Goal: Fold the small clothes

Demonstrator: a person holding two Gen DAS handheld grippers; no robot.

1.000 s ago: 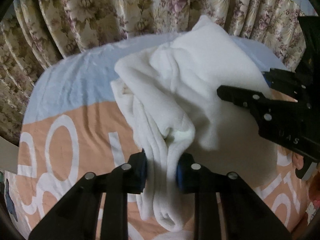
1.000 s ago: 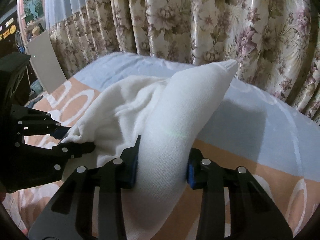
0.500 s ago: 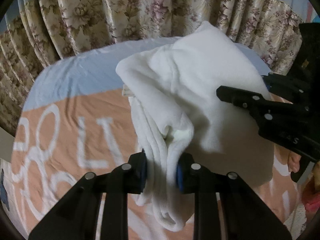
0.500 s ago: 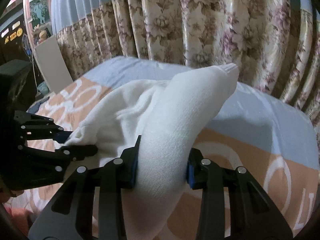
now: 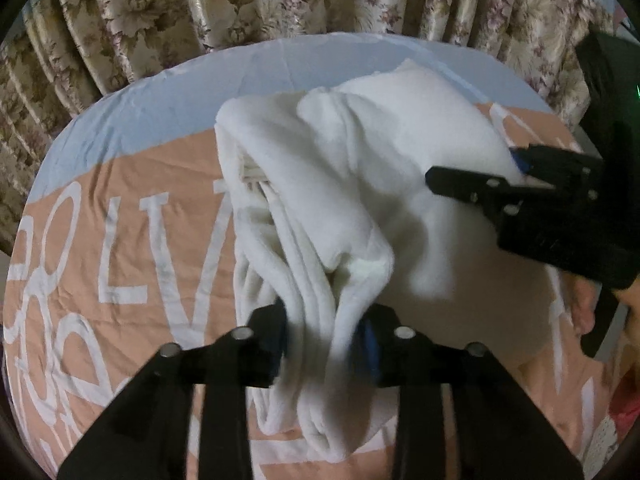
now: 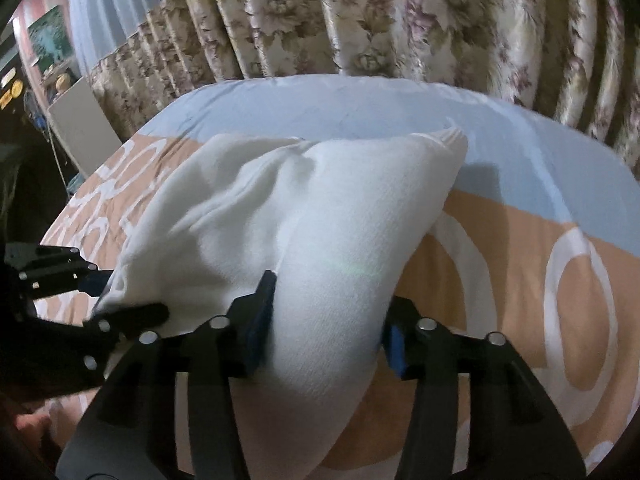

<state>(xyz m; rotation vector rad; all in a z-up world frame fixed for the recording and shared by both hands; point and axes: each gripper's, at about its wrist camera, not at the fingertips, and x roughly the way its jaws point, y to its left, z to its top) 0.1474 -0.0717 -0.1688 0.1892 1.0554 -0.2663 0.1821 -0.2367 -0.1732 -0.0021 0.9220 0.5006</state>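
Left wrist view: my left gripper [image 5: 324, 340] has its jaws clamped on a bunched edge of the white garment [image 5: 360, 184], my right gripper [image 6: 326, 322] pinches another fold, and the cloth hangs between them above the bed cover [image 5: 132, 184]. I judge the thick bunch could slip out and undo the fold. Large white letters "LV" [image 5: 160, 248] are readable on the cover.

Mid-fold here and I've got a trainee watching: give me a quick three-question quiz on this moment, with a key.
1. True or false: the left gripper is shut on the white garment.
2. The right gripper holds: A) nothing B) the same white garment C) the curtain
3. Fill in: the garment hangs over a bedsheet coloured peach and pale ____.

Key: 1 true; 2 B; 3 blue.
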